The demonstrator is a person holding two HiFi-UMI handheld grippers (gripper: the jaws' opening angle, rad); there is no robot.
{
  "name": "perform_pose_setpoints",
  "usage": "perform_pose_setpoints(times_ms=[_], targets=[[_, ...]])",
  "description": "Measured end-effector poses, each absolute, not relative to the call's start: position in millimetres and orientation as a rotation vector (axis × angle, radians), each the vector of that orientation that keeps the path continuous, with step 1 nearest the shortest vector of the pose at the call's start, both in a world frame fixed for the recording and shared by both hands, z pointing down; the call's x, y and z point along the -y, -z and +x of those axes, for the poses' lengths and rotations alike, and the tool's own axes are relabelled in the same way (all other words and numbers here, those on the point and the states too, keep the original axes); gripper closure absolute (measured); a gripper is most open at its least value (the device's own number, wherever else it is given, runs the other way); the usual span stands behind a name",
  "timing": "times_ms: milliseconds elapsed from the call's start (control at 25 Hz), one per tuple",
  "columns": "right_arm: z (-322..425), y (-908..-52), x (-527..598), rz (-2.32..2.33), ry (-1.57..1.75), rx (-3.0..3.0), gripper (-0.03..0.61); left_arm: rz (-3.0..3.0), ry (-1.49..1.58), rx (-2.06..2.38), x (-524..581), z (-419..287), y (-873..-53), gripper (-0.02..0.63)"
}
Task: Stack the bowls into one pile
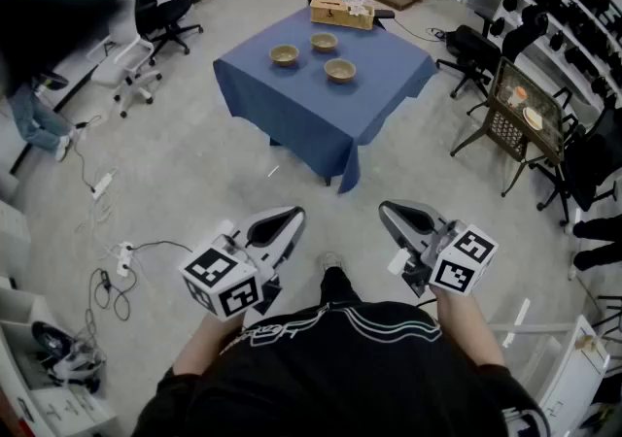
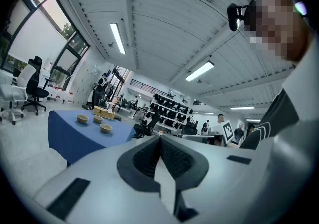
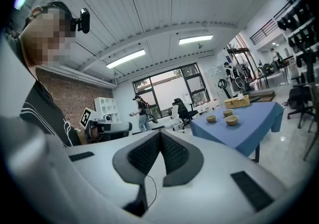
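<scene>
Across the room from me, well apart from both grippers, stands the table (image 1: 384, 71) under a blue cloth. Three bowls sit on it: left bowl (image 1: 284, 55), far bowl (image 1: 324, 41), right bowl (image 1: 340, 69), each separate, none touching another. A box (image 1: 342, 12) sits at the far edge behind them. The task reads as not yet begun, and the step in hand is the approach. Left gripper (image 1: 280, 224) and right gripper (image 1: 400, 216) are held low in front of my body, pointing towards the table. Both have jaws pressed together with nothing between them. Next move, as I judge it: walk up, spread one pair of jaws, take a bowl by its rim and set it inside a neighbour. A thin rim calls for a square bite, and the other gripper may need to steady the receiving bowl so that it does not slide on the cloth. Hard to make out: the bowls are too small from here to tell whether they are empty or all one size. The cloth hides the table legs. Box contents unclear. The upper left corner of the head view is dark, and my torso cuts off the floor beneath the grippers.
</scene>
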State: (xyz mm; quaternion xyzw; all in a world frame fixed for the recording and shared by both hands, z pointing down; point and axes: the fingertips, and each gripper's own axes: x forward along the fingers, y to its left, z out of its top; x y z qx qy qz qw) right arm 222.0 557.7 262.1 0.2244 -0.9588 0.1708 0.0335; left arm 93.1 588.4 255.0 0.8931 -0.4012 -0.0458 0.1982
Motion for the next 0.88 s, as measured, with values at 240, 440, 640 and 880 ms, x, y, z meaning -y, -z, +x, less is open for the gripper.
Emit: perform_pose_setpoints(times_ms=[240, 440, 640, 880], targets=[[214.8, -255.4, -554.3, 0.677, -0.460, 2.962, 0.552, 2.482, 0.143, 1.161, -585.1, 78.3, -257.0, 0.591], [220.5, -245.7, -542.5, 0.728, -0.414, 2.978, 0.549, 2.491, 0.129, 1.171, -580.7, 79.3, -253.5, 0.591], [228.2, -251.6, -522.8, 0.750, -0.410, 3.000, 0.417, 2.464, 0.104, 1.174, -565.2, 79.1, -265.4, 0.591], [234.7, -261.5, -501.6, 0.782, -0.344, 2.972, 0.282, 2.450, 0.075, 1.167, -543.5, 83.7, -272.3, 0.591]])
